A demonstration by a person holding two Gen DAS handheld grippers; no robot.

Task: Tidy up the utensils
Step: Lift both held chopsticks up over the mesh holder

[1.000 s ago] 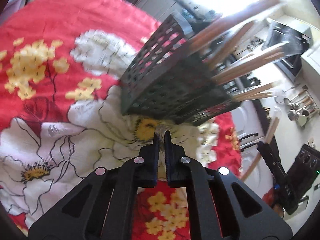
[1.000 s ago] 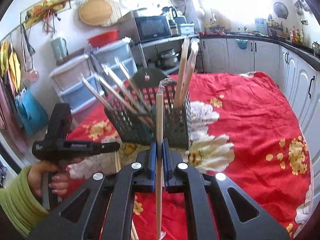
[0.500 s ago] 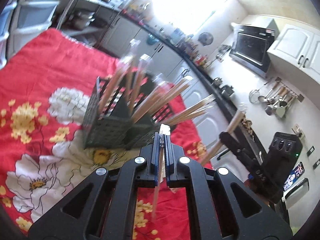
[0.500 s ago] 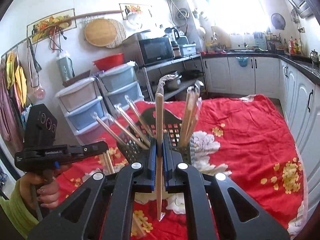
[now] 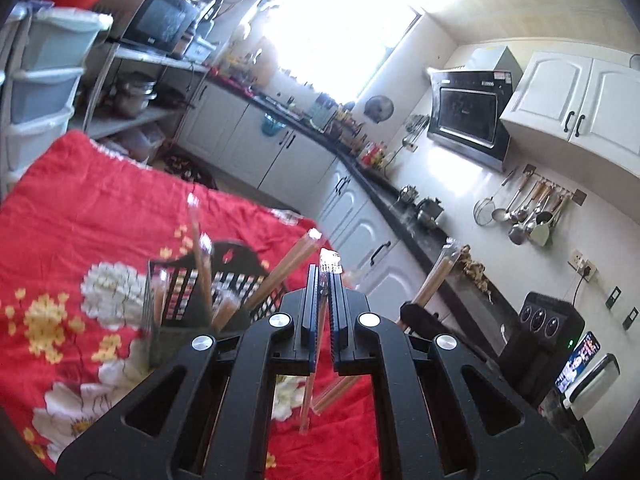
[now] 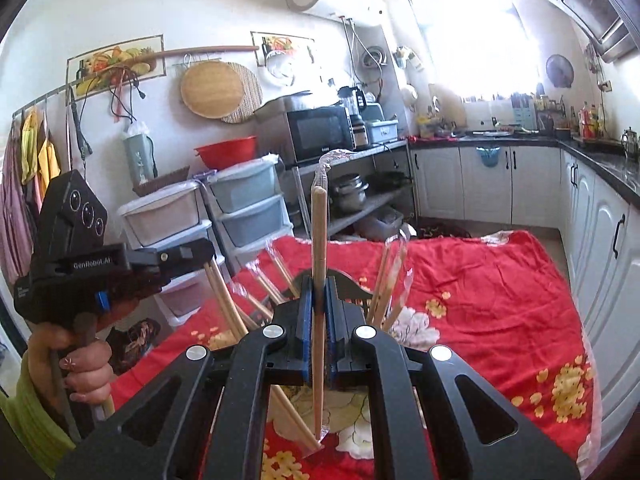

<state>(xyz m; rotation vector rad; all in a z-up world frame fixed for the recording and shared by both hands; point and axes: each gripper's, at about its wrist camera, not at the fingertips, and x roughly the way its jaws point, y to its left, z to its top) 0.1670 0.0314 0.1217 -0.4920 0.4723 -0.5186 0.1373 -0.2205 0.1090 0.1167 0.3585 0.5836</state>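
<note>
My left gripper [image 5: 324, 276] is shut on a plastic-wrapped pair of chopsticks [image 5: 308, 396], held upright above the red floral cloth. My right gripper [image 6: 319, 280] is shut on another wrapped chopstick pair [image 6: 319, 240], also upright. A black perforated utensil basket [image 5: 224, 288] stands on the cloth with several wrapped chopstick pairs leaning in it. In the right wrist view the basket [image 6: 352, 284] is mostly hidden behind my jaws. The left gripper [image 6: 192, 250] shows at the left of that view, held by a hand.
The red flowered tablecloth [image 6: 480, 280] covers the table. More wrapped chopsticks [image 6: 294, 420] lie on the cloth below the right gripper. Storage drawers [image 6: 248, 208] and a shelf with a microwave [image 6: 320, 132] stand behind. White cabinets [image 6: 600, 240] line the right side.
Both grippers have lifted and tilted upward with their chopsticks. The basket has dropped lower in both views and more of the kitchen shows.
</note>
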